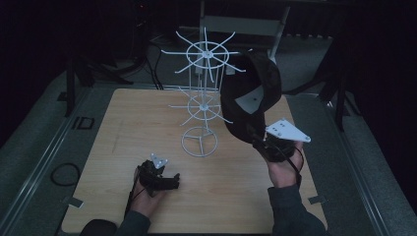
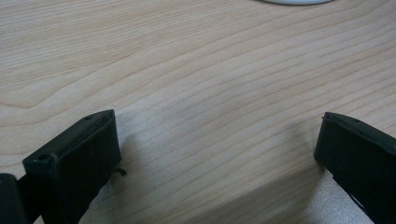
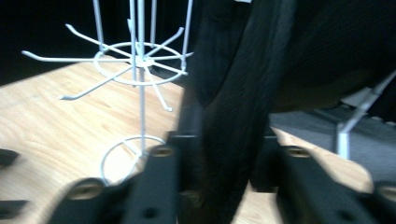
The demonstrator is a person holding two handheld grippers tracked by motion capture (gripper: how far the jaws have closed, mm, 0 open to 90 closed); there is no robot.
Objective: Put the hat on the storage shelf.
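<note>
Left gripper low and open, right gripper raised and clamped.

The left gripper sits at about seven o'clock, held by the left hand just above the surface, jaws spread wide with nothing between them. The right gripper is at about four o'clock, lifted by the right hand, wrist angled up toward eleven o'clock, jaws closed tight on dark fabric.

The table top is light wood with wavy grain lines, smooth and matt. The rack is thin white wire that looks like painted metal. The cap is black cloth, soft and dull. The left gripper has black jaws that look like matt plastic.
</note>
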